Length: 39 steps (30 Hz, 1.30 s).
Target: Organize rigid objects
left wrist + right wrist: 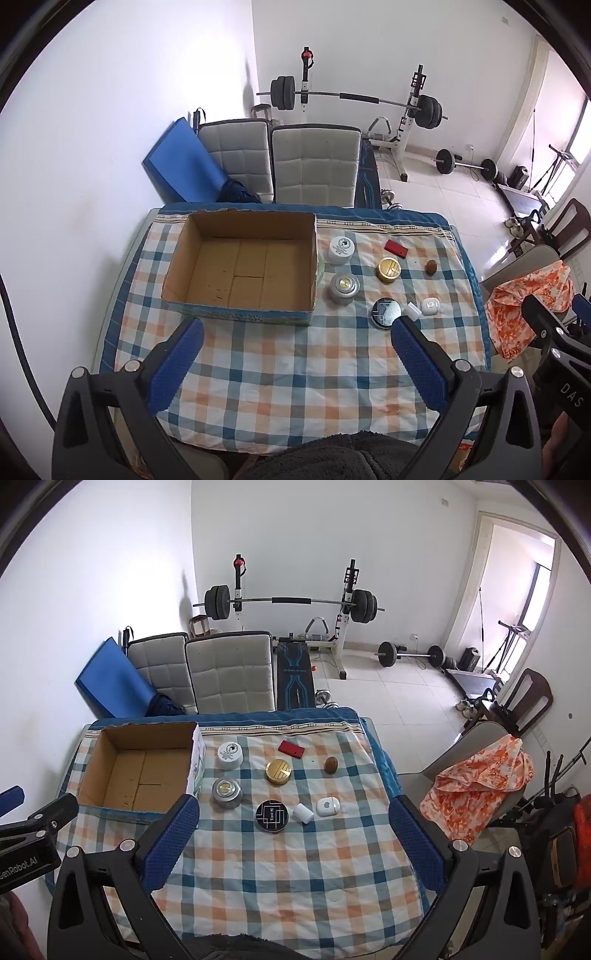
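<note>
An empty cardboard box (240,271) (138,771) stands on the left of the checked tablecloth (288,369) (295,867). To its right lie a white jar (341,250) (230,755), a silver tin (344,288) (227,792), a gold tin (388,270) (279,771), a black round tin (386,313) (272,815), a red block (396,249) (291,748), a brown ball (430,267) (331,764), a small white cylinder (413,311) (303,813) and a white earbud case (430,305) (327,806). My left gripper (295,354) and right gripper (291,834) are both open and empty, held above the table's near half.
Two padded chairs (314,162) (229,672) and a blue mat (181,162) stand behind the table. A barbell rack (354,99) is at the back wall. A chair with an orange cloth (480,790) stands to the right.
</note>
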Each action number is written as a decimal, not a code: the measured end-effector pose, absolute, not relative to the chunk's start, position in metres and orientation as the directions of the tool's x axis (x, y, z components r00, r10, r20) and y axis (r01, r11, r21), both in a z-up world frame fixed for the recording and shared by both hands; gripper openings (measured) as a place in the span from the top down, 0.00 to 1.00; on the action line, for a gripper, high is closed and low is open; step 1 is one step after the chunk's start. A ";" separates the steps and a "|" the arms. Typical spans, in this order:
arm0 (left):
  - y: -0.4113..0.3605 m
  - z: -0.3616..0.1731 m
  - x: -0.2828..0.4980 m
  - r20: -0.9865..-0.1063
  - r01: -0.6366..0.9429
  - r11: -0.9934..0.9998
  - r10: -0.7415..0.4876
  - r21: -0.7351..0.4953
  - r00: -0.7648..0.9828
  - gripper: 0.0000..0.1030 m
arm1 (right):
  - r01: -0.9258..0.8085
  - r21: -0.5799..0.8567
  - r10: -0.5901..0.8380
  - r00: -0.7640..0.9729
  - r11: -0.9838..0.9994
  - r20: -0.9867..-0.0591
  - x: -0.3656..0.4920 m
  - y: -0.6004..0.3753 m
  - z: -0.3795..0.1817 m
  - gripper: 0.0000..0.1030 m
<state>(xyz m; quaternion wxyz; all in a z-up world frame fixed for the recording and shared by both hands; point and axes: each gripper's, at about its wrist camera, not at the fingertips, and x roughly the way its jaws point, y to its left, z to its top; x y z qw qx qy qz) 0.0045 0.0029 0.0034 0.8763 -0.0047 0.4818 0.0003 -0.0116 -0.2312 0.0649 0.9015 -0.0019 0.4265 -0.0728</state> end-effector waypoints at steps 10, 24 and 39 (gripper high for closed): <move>0.001 0.009 0.008 -0.842 -0.007 1.000 -0.001 -0.005 0.539 0.00 | 0.135 -0.067 -0.138 0.629 0.989 -0.765 -0.013 -0.231 0.068 0.00; 0.001 0.008 0.007 -0.839 -0.004 1.000 -0.001 -0.004 0.544 0.00 | 0.131 -0.070 -0.138 0.633 0.989 -0.762 -0.015 -0.230 0.069 0.00; 0.008 0.023 0.015 -0.838 -0.001 1.000 -0.007 -0.009 0.545 0.00 | 0.125 -0.078 -0.141 0.649 0.989 -0.748 -0.024 -0.226 0.074 0.00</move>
